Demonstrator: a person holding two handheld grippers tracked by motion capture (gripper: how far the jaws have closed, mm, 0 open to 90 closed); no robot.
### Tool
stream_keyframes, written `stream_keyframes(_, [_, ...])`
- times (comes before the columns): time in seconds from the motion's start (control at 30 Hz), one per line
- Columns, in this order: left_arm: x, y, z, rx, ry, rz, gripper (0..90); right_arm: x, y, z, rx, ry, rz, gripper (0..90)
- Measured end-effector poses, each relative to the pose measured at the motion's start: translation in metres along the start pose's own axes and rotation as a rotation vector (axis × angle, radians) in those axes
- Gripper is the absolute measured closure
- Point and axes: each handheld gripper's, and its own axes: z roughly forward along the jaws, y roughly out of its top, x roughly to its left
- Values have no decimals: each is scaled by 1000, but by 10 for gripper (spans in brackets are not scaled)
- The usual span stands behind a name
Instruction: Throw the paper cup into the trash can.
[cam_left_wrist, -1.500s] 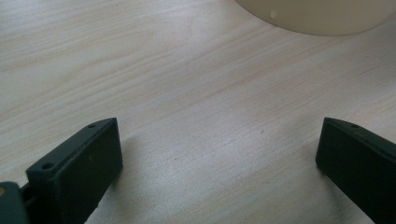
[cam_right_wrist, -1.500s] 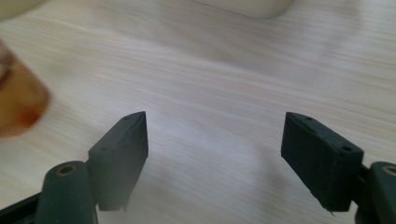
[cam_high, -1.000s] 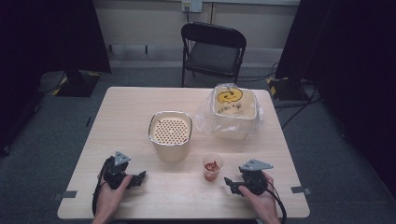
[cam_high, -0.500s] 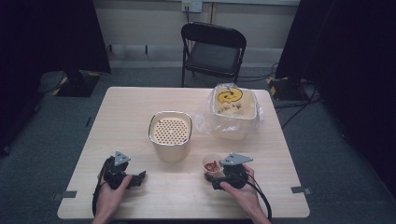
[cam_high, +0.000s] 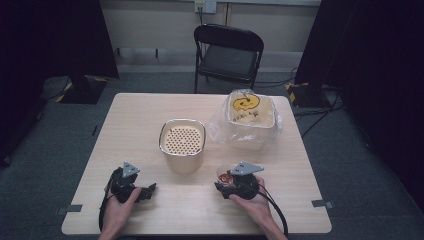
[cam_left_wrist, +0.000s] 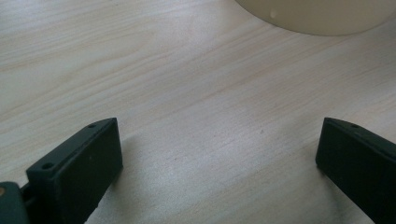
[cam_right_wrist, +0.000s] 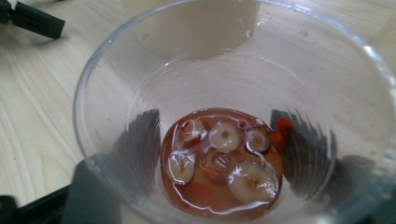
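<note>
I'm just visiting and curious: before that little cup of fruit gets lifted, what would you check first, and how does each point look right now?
1. Cup between the jaws: ok. The clear cup sits between the right gripper jaws, which have just been closing.
2. Firm grip: cannot tell. The jaws show through the cup's walls on both sides, but whether they press is unclear.
3. Cup upright: ok. The fruit and liquid lie level at the bottom.
4. Strainer pot ready: ok. The pot with the perforated insert stands open just beyond the cup.
5. Left gripper out of the way: ok. The left gripper rests open on the table, holding nothing.
</note>
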Motion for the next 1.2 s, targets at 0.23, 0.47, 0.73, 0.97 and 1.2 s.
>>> stream_keyframes(0.23, [0,0,0,2,0,3,0,-2,1,-1,-6,-3,-17,462])
stream_keyframes(0.47, [0,0,0,1,1,2,0,-4,8,-6,-25,-9,-13,481])
stream_keyframes(0.73, [0,0,0,0,1,-1,0,-6,25,-19,-51,-43,-24,492])
stream_keyframes(0.97, [0,0,0,-1,1,-2,0,-11,60,-29,-90,-92,-57,501])
stream_keyframes(1.2, [0,0,0,0,1,-1,0,-12,84,-33,-93,-117,-75,505])
